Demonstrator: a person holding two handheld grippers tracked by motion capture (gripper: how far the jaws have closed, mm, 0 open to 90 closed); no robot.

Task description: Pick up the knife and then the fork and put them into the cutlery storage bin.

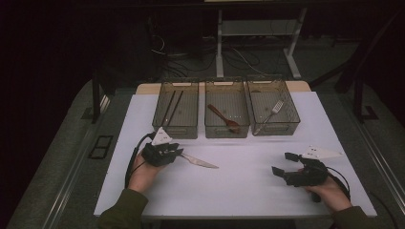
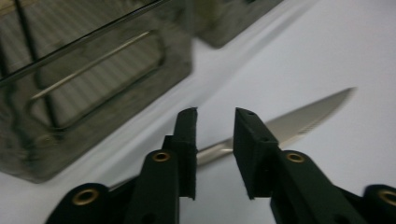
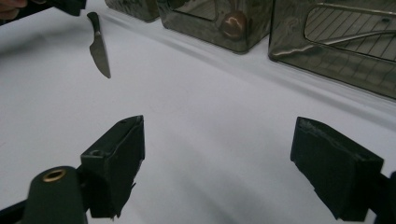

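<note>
A table knife [image 1: 199, 162] is seen lying on the white bench [image 1: 239, 191], just in front of the left-hand bin [image 1: 175, 109] of three smoked plastic bins lined up at the far side. The left gripper [image 1: 177, 153] is placed at the knife's handle end, and in the left gripper view its jaws are narrowed around the handle with a gap still visible on either side, so the knife [image 2: 299, 121] is not judged to be clamped yet. The right gripper [image 1: 282, 163] is held well to the right of the knife, its jaws spread wide with nothing between them. A pair of chopsticks [image 1: 172, 107] is already sorted into the left-hand bin, a wooden spoon [image 1: 222, 118] into the middle bin [image 1: 226, 109] and a fork [image 1: 271, 114] into the right-hand bin [image 1: 273, 106]. The sorting is judged to be nearly finished: the knife remains to be gripped, lifted and dropped into a bin.
</note>
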